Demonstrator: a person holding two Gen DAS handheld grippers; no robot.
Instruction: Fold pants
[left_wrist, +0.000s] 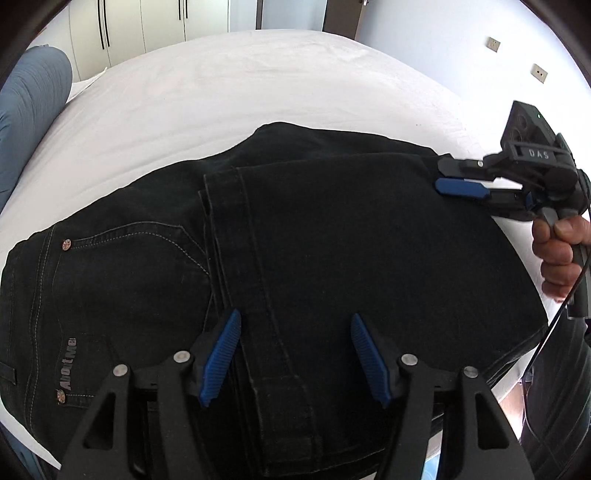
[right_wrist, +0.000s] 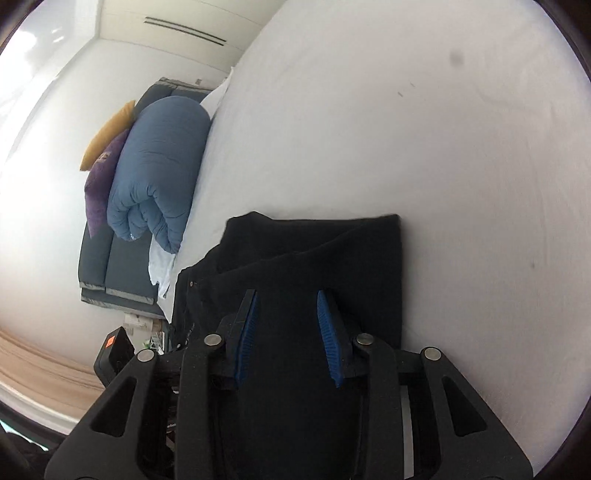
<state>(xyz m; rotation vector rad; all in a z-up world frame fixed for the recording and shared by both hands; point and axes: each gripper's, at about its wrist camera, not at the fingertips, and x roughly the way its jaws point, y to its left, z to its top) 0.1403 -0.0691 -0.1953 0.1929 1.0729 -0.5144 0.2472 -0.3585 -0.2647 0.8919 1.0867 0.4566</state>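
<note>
Black jeans (left_wrist: 332, 240) lie folded on the white bed (left_wrist: 258, 81), waistband and back pocket to the left, the legs laid over toward it. My left gripper (left_wrist: 295, 315) stands open just above the folded leg ends, its blue pads astride a seam and pressing on nothing. At the jeans' right edge is my right gripper (left_wrist: 441, 175), gripped by a hand (left_wrist: 554, 258). In the right wrist view the right gripper (right_wrist: 287, 293) hovers over the jeans (right_wrist: 332, 258) with its pads a little apart, and no cloth is visibly pinched between them.
A rolled blue duvet (right_wrist: 159, 166) with purple (right_wrist: 99, 192) and yellow (right_wrist: 107, 136) cushions lies on a dark mattress (right_wrist: 110, 273) beside the bed. White sheet (right_wrist: 443, 147) stretches beyond the jeans. White wardrobes (left_wrist: 147, 26) stand behind the bed.
</note>
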